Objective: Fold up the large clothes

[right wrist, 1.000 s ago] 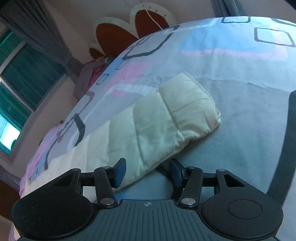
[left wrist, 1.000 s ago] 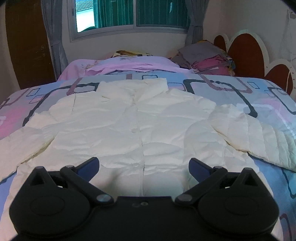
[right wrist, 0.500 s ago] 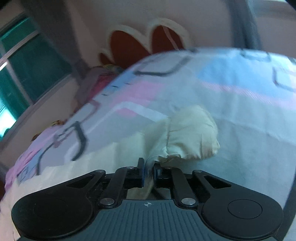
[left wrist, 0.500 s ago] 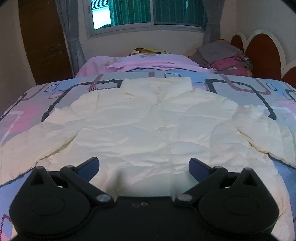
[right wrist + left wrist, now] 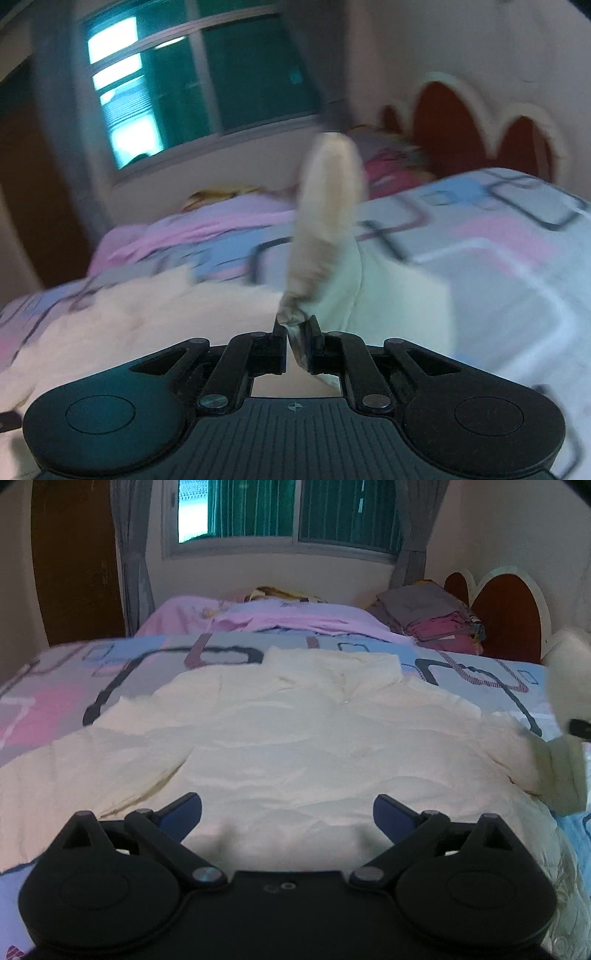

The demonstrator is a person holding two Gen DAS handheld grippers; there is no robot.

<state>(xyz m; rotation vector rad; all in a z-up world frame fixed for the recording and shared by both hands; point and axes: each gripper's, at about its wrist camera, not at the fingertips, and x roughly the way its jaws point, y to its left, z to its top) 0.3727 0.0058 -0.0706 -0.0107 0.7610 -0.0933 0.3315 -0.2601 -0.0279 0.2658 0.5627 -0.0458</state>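
A cream quilted jacket (image 5: 295, 746) lies flat, front up, on the patterned bed, collar toward the window. My left gripper (image 5: 287, 808) is open and empty, hovering over the jacket's lower hem. My right gripper (image 5: 297, 328) is shut on the jacket's right sleeve (image 5: 328, 221) near the cuff and holds it lifted above the bed. The raised sleeve also shows at the right edge of the left wrist view (image 5: 565, 746). The jacket body lies to the left in the right wrist view (image 5: 129, 317).
The bedspread (image 5: 55, 701) has pink, blue and grey patterns. A pink pillow (image 5: 280, 616) lies at the far side. A stack of folded clothes (image 5: 432, 616) sits by the red headboard (image 5: 509, 609). A window with grey curtains is behind.
My right gripper shut on the sleeve's end, lifted it off the bed and swung it toward the jacket body. My left gripper shifted left over the hem and stayed open.
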